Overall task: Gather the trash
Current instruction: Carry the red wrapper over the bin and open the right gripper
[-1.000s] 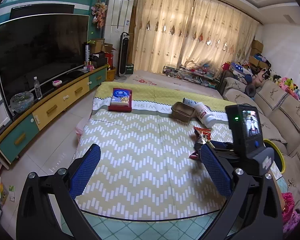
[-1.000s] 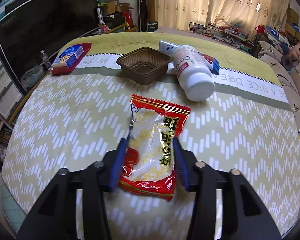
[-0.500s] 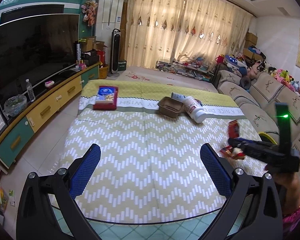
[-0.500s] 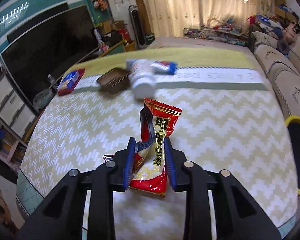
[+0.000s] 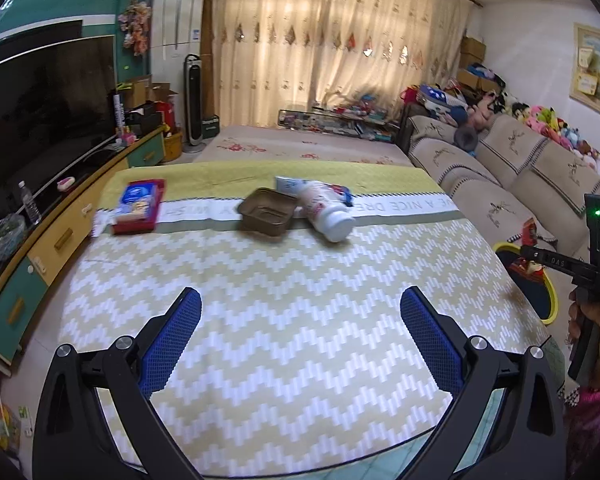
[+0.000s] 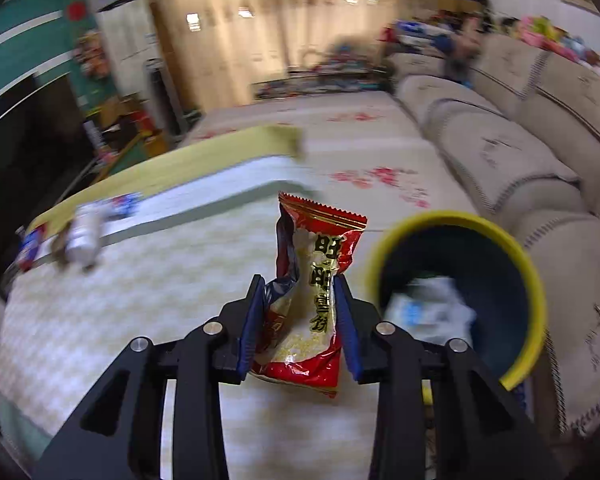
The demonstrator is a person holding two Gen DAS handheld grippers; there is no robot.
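While my left gripper [image 5: 300, 340] hangs wide open over the zigzag mat [image 5: 284, 280] with nothing between its blue pads, the clutter sits up at twelve o'clock: a brown tray [image 5: 267, 212] touching a toppled white bottle [image 5: 327, 212], with a red and blue box [image 5: 139, 206] out at eleven, well apart from them. Nothing lies between my pads and that group. My right gripper [image 6: 300, 320] is clamped tight on the red snack wrapper [image 6: 312, 292], which stands up between the fingers. Just to its right, at about three o'clock, gapes the yellow-rimmed bin [image 6: 534, 280], crumpled white paper [image 6: 432, 308] already inside. From the left view I only catch that wrapper as a red sliver over the bin's rim, far off at three o'clock; the bin's contents show only from the right, blurred.
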